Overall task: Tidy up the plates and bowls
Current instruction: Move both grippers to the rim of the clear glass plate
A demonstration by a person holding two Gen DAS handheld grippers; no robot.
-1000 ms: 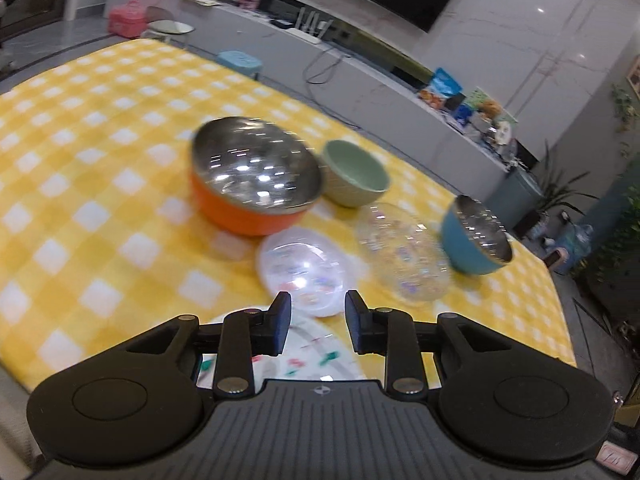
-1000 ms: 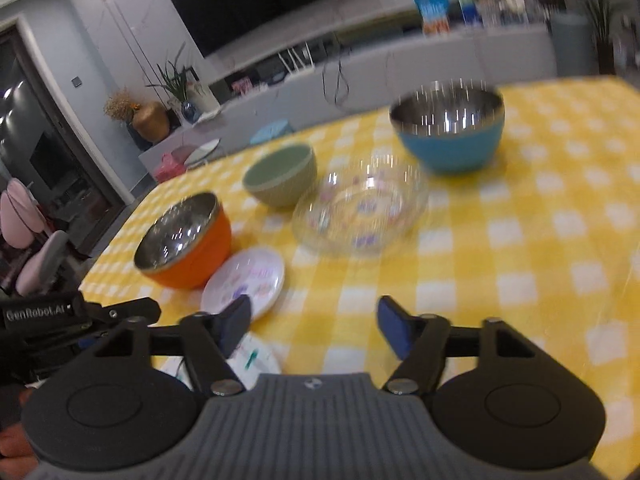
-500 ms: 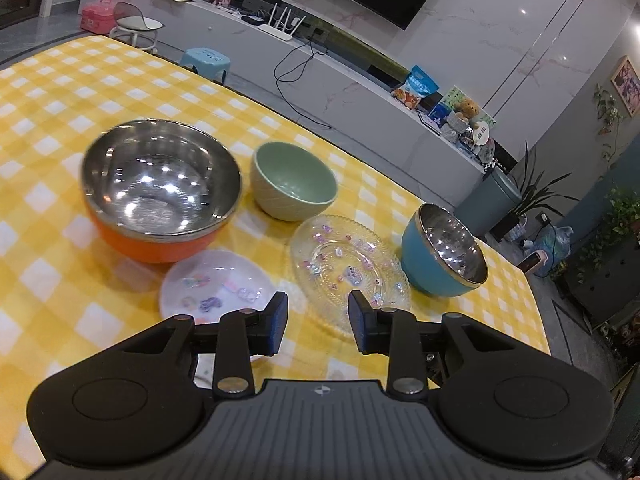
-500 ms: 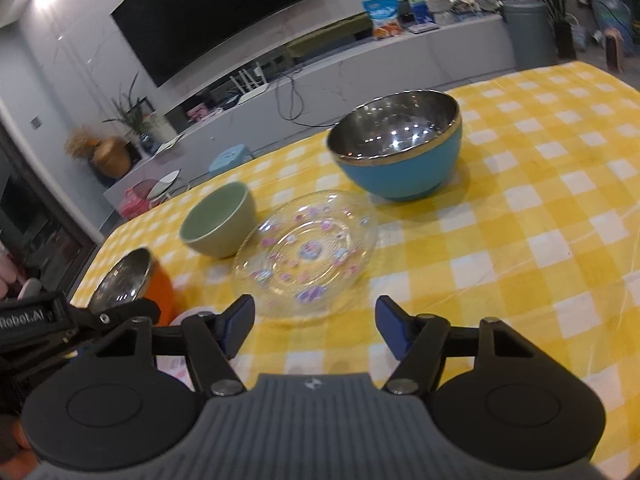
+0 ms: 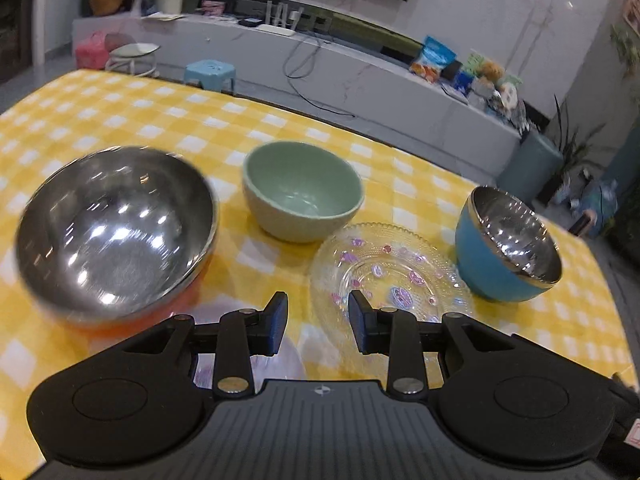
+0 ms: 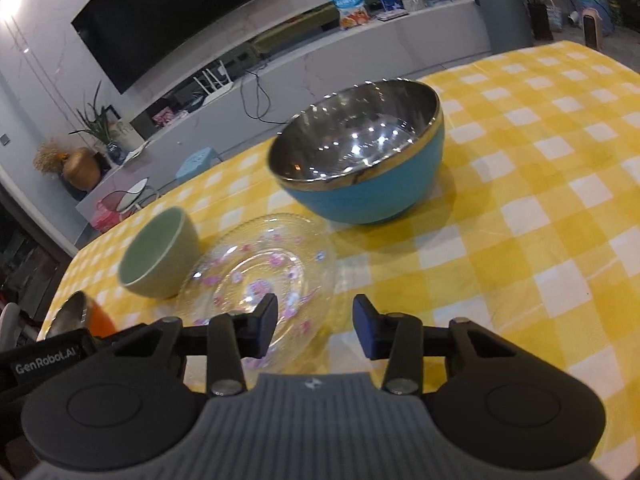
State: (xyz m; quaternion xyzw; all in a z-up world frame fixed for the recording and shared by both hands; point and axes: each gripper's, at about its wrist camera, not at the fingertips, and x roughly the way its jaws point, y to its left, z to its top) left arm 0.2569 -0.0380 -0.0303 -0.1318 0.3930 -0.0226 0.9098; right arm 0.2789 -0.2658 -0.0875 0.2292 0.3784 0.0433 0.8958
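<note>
An orange steel-lined bowl (image 5: 116, 232) stands at the left, a green bowl (image 5: 302, 190) behind the middle, a clear glass plate with pink flowers (image 5: 390, 280) right of centre, and a blue steel-lined bowl (image 5: 506, 244) at the right. My left gripper (image 5: 318, 320) is open and empty, just above the near edge of the glass plate and a small white plate (image 5: 280, 360) partly hidden under it. My right gripper (image 6: 316, 322) is open and empty over the glass plate's (image 6: 260, 276) near right edge, with the blue bowl (image 6: 360, 156) ahead and the green bowl (image 6: 160, 252) to the left.
The table wears a yellow and white checked cloth (image 6: 540, 220). A long grey media bench (image 5: 360, 76) with snacks and a TV runs behind it. A blue stool (image 5: 210, 72) stands beyond the far table edge. The left gripper's body (image 6: 44, 356) shows at the right wrist view's lower left.
Both grippers have moved forward over the table towards the dishes. The bowls and glass plate now appear larger and closer. Both stay open and empty.
</note>
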